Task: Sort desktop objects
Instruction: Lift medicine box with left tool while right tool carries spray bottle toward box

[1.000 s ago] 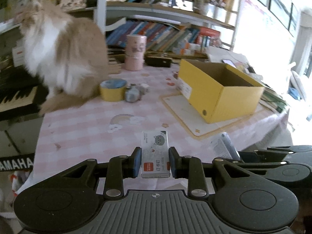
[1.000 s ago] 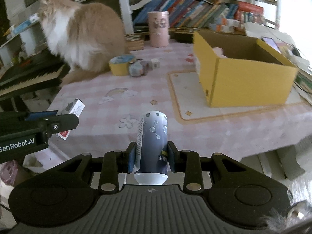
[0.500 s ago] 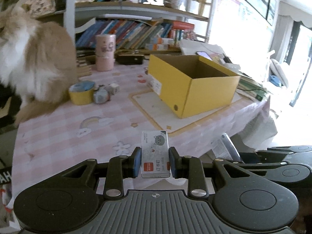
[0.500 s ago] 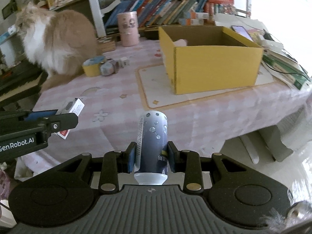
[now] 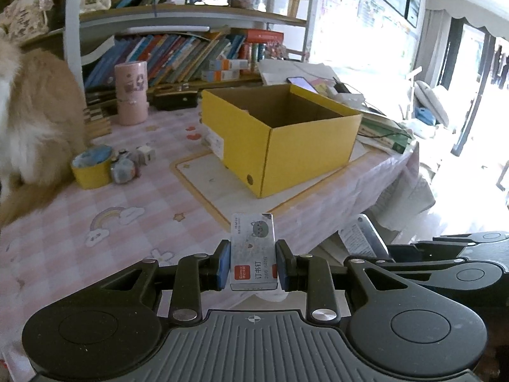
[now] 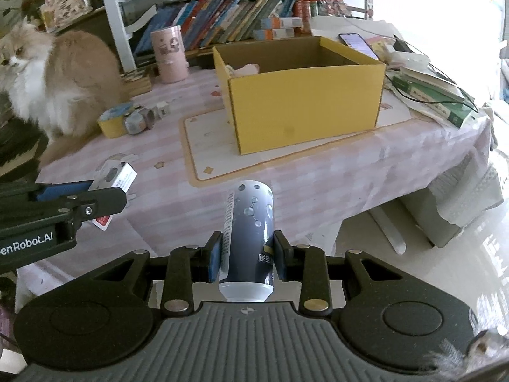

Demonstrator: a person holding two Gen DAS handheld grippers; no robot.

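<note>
My left gripper [image 5: 253, 265] is shut on a small white staple box [image 5: 253, 250] with a red label, held above the table's near edge. It also shows in the right wrist view [image 6: 114, 175]. My right gripper [image 6: 246, 256] is shut on a dark grey tube [image 6: 249, 229] with a white cap, held off the table's front edge. An open yellow cardboard box [image 5: 286, 137] stands on a mat ahead; in the right wrist view [image 6: 302, 102] something pale lies in its far left corner.
A fluffy cat [image 6: 60, 76] sits at the table's left. A yellow tape roll [image 5: 92, 167] and small items [image 5: 125, 168] lie next to it. A pink canister [image 5: 131, 97] stands at the back. Books and a phone [image 6: 358, 44] lie right of the box.
Both grippers have swung to the right and pulled back from the table while holding their objects. The yellow box now sits more central and the cat further left.
</note>
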